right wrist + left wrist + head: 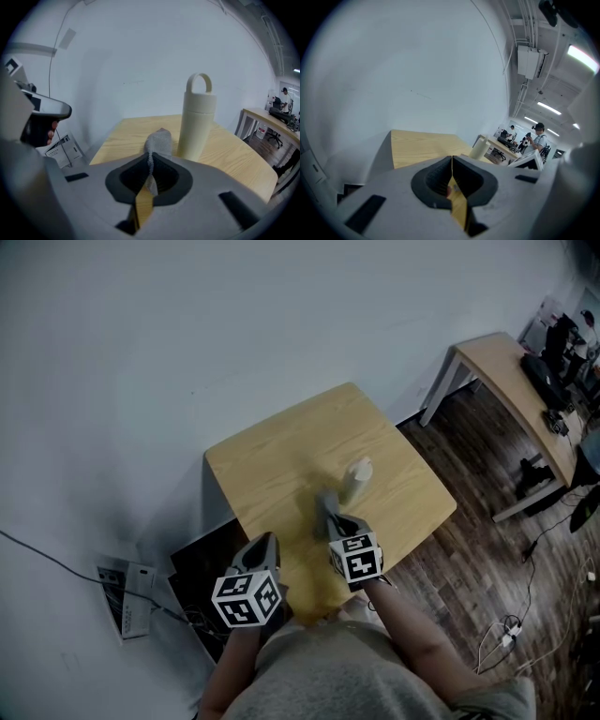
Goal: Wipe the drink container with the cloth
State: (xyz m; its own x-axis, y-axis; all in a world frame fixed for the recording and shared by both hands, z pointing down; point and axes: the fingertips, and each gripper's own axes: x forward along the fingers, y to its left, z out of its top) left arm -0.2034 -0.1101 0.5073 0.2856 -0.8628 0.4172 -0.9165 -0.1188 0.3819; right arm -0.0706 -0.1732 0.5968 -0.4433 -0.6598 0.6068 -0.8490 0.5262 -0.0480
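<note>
The left gripper point(451, 164) hovered over the tabletop's point(281, 451) seven o'clock edge, its jaws closed on nothing. The right gripper point(150, 166) pinched the cloth point(158, 140), which was soft, limp and likely to flop. At its one o'clock the bottle point(197, 122) stood upright near mid-tabletop. It looked stiff, smooth, probably slippery and tippy, best steadied round its body or by the lid loop. It showed no readable brand or writing.

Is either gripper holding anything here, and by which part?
The right gripper is shut on the grey cloth, pinching its near end; the rest sticks out ahead of the jaws. The left gripper is shut with nothing between its jaws.
</note>
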